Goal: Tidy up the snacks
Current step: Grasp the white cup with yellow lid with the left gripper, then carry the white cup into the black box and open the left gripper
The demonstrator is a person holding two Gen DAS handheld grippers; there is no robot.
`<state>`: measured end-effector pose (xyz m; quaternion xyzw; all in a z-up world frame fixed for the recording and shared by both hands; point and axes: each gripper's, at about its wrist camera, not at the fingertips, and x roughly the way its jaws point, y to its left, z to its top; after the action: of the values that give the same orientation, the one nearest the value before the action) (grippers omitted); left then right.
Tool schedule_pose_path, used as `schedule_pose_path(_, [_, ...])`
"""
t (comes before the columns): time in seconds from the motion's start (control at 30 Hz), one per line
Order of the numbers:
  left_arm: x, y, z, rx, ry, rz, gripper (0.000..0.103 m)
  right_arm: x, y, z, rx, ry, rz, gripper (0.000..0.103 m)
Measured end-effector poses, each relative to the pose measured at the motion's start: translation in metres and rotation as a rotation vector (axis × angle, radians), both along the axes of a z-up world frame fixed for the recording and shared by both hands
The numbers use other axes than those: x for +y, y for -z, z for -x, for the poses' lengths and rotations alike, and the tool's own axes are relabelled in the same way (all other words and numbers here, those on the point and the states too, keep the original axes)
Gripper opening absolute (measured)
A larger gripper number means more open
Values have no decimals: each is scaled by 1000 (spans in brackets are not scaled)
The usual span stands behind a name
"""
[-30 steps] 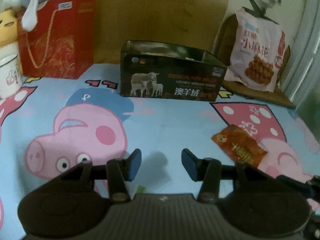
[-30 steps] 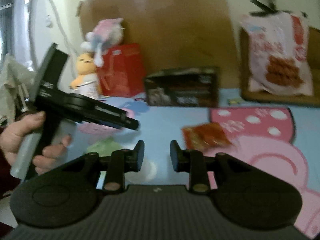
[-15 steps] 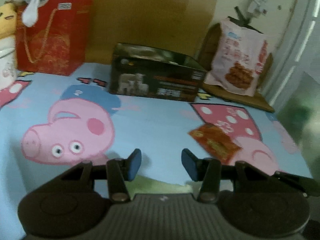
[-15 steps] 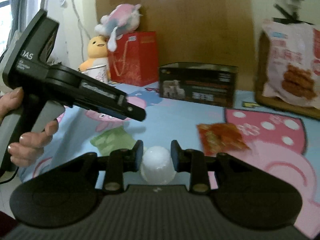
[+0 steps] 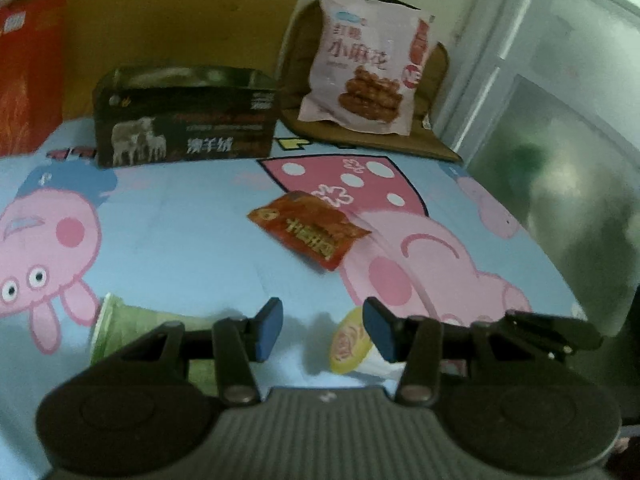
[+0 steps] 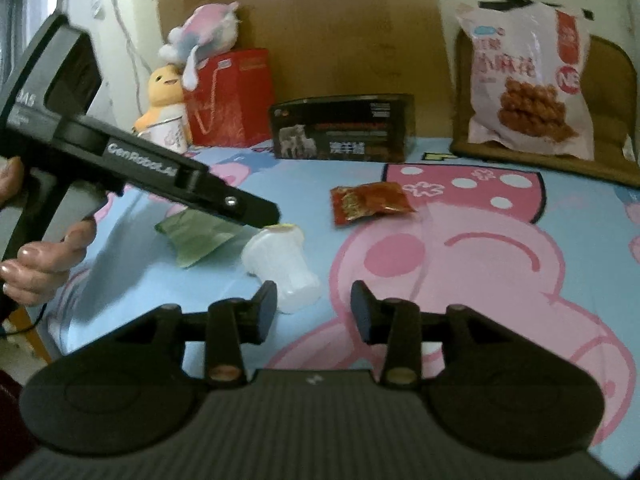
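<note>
A white jelly cup [image 6: 282, 268] with a yellow lid [image 5: 350, 340] lies on its side on the cartoon cloth. A green packet [image 6: 196, 234] lies left of it; it also shows in the left wrist view [image 5: 120, 328]. A red snack packet [image 5: 308, 230] [image 6: 368, 202] lies mid-table. A dark open box [image 5: 184, 128] [image 6: 342, 128] stands at the back. My left gripper [image 5: 322, 328] is open and empty, just above the cup and green packet. My right gripper [image 6: 314, 310] is open and empty, with the cup just ahead of its left finger.
A large pink snack bag [image 5: 366, 64] [image 6: 528, 80] leans on a brown chair cushion at the back right. A red gift bag [image 6: 230, 96], plush toys [image 6: 200, 36] and a white mug [image 6: 168, 136] stand at the back left. The table edge runs along the right [image 5: 560, 272].
Both grippers pulled back and turned; the left view swung right. The right jaws opened wider and the white cup, between them before, now lies in front of them.
</note>
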<state>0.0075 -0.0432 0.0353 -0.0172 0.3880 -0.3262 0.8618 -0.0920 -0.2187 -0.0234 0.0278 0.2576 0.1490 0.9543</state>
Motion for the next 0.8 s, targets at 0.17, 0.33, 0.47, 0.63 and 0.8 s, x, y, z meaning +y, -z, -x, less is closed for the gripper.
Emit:
schedule_pose_path(0.17, [-2, -4, 15, -57, 28, -28, 44, 11, 4, -3, -2, -38, 38, 46])
schedule_pose_path(0.33, [11, -7, 24, -45, 54, 42, 44, 17, 9, -6, 8, -43, 78, 46])
schedule_pose_path(0.47, [11, -5, 34, -25, 125, 73, 44, 17, 9, -7, 4, -43, 83, 46])
schedule_pose_path(0.63, [-2, 14, 28, 28, 138, 44, 39, 20, 11, -6, -12, -41, 99, 46])
schedule_pose_path(0.8, [-2, 22, 22, 57, 140, 63, 30, 22, 14, -2, -38, -31, 110, 46])
